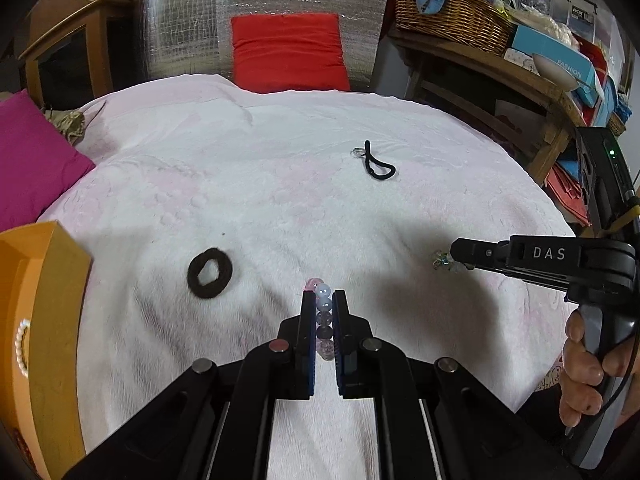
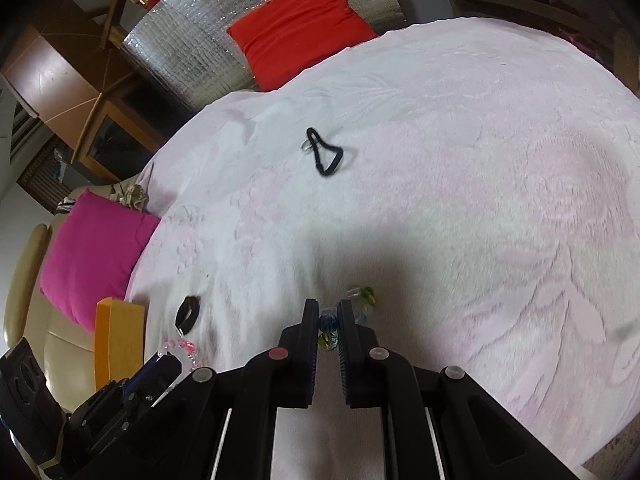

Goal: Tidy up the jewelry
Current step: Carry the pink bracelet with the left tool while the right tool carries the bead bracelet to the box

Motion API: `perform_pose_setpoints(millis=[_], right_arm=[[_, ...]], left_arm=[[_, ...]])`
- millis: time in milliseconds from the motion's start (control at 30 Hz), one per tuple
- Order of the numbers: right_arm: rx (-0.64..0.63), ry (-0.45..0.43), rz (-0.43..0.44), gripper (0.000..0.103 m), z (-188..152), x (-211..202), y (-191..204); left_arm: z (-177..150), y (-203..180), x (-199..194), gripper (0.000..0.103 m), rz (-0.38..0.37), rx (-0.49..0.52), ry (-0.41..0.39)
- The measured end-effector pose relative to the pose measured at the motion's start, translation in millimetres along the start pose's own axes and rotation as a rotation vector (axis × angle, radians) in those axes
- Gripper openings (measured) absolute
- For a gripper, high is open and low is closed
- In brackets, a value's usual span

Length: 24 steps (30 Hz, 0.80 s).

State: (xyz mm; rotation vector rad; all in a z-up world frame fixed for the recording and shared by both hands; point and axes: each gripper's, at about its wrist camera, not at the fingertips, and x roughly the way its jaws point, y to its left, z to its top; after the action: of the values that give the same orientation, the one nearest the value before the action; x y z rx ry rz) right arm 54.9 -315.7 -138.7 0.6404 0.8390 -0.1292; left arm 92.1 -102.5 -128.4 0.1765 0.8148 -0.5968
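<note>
- Both sets of jaws are clamped; my left gripper (image 1: 323, 300) pinches a bead bracelet (image 1: 324, 312) of pale, lilac and dark beads, and my right gripper (image 2: 329, 309) pinches a glass-bead bracelet (image 2: 329, 328) of blue, green and yellow beads
- Each piece is carried above the pink blanket (image 1: 260, 200), gripped between the pads; the orange box (image 1: 44, 300) sits at the left edge, pearls (image 1: 22, 348) already showing inside it
- Risk, as I judge it: round beads can roll out from between flat pads if I jolt or twist; a dropped bracelet would sink into the plush pile
- Second risk: two loads head for one box; I could knock gripper against gripper, or catch a dangling loop on the box wall
- Left bracelet's visible run lies straight along the fingers, pointing forward past the tips; the rest is hidden
- Right bracelet also runs along the fingers, then curls off to the right beyond the tips
- Black scrunchie (image 1: 209, 277) and black hair tie (image 1: 378, 162) lie untouched on the blanket; still to sort
</note>
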Motion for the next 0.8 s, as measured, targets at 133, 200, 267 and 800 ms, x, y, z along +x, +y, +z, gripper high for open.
perform_pose_setpoints(millis=[133, 200, 267, 800], right_arm=[[-0.002, 0.008, 0.004, 0.011, -8, 0, 4], [-0.005, 0.009, 0.007, 0.011, -11, 0, 6], [-0.004, 0.011, 0.01, 0.011, -14, 1, 7], [-0.007, 0.019, 0.045, 0.011, -23, -6, 11]], left_arm=[[-9, -2, -4, 0.008, 0.009, 0.007, 0.002], [-13, -3, -6, 0.008, 0.006, 0.009, 0.004], [-16, -6, -8, 0.008, 0.008, 0.012, 0.0], [-33, -11, -52, 0.008, 0.06, -0.02, -0.081]])
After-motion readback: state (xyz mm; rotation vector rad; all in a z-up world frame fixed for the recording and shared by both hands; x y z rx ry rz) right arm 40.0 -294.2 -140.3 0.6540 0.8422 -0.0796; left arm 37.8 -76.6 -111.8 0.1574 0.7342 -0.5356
